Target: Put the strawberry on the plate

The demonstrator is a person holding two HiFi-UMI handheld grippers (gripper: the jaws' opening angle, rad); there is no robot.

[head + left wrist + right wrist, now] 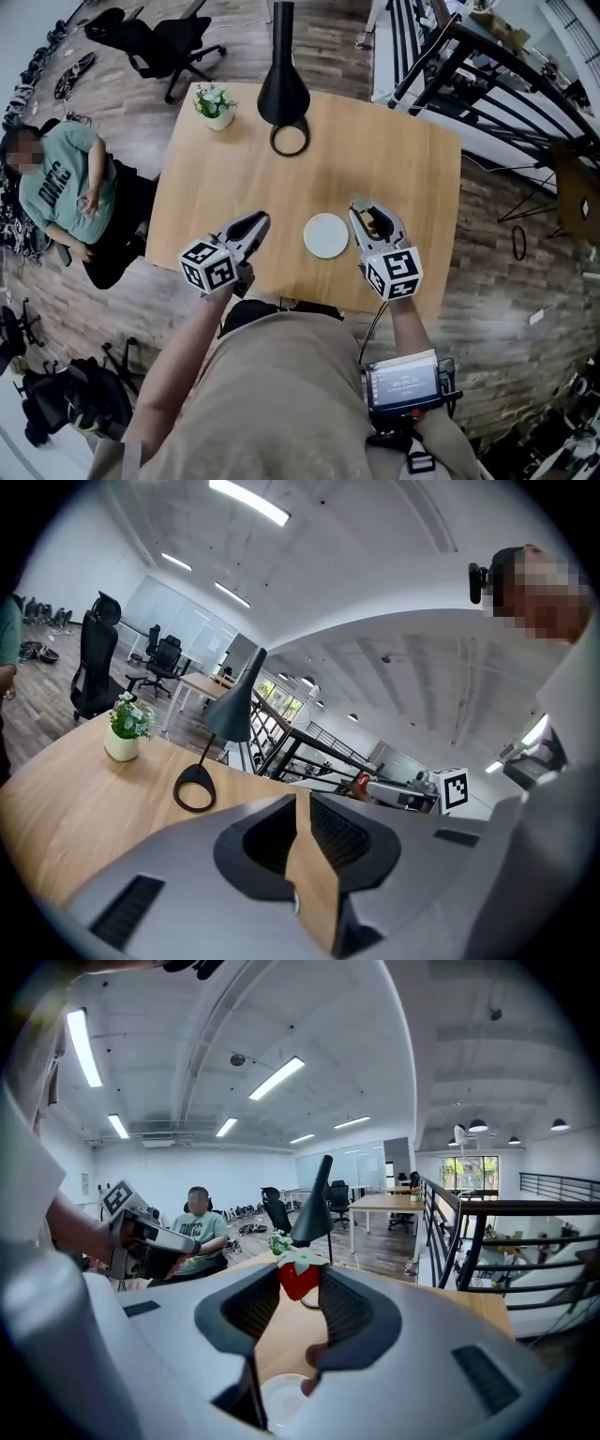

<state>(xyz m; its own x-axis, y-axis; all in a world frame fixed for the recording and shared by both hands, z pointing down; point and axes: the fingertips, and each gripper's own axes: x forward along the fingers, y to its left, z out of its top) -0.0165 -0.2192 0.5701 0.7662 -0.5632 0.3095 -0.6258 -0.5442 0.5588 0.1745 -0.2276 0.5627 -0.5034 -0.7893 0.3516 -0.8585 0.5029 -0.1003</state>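
Strawberry (300, 1278): one, red with a green cap, pinched at the jaw tips of the right gripper (369, 217) and held in the air, not on the plate.
Plate (326, 235): one, white, round and bare, just left of the right gripper in the head view.
Grippers: two. The right one's jaws are narrow and clamp the strawberry. The left gripper (300, 799) has its jaw tips drawn together with nothing between them, and it sits left of the plate.
Table (403, 159): one, light wood.
Lamp (283, 86): one, black, with a ring base, at the far edge.
Potted plant (215, 104): one, left of the lamp.
Seated person (64, 187): one, beside the table.
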